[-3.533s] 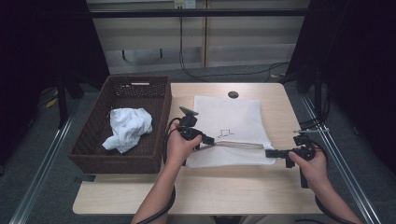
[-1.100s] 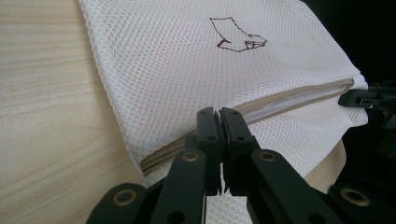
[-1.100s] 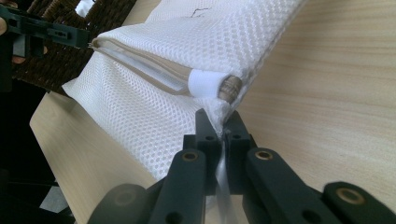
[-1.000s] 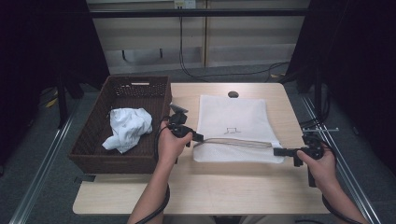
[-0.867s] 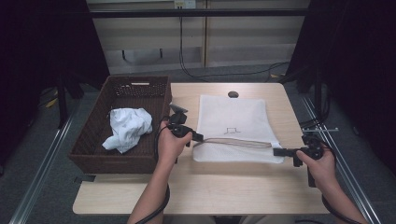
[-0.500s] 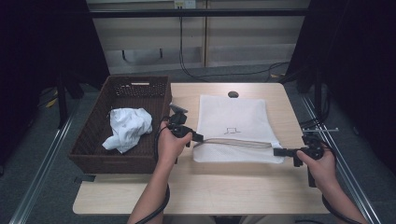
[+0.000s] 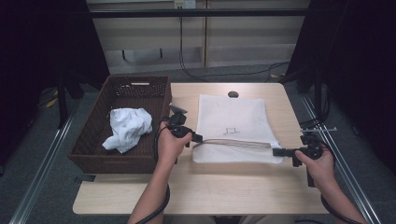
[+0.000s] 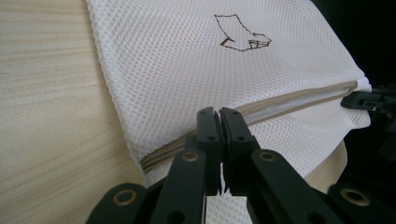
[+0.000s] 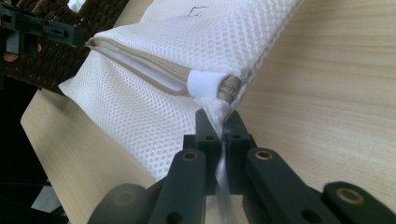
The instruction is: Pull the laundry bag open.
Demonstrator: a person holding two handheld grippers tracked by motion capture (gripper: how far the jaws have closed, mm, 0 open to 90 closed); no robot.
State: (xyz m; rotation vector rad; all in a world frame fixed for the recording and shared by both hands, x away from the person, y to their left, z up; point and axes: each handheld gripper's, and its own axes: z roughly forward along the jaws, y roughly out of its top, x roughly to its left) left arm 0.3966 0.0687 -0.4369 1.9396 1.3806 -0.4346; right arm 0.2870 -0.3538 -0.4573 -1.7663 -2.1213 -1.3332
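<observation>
White mesh bag (image 7: 231,126) is lying flat on the table (image 7: 210,186), at three o'clock from the basket (image 7: 93,154). We are pinching its near corners: our left gripper (image 7: 196,138) is clamped at the zipper (image 8: 289,100) end, our right gripper (image 7: 276,151) on the opposite corner, both forearms reaching forward, wrists turned inward.

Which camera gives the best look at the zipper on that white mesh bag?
The left gripper view: the zipper runs close across the mesh bag. The right gripper view shows its end; the high view, a thin line.
</observation>
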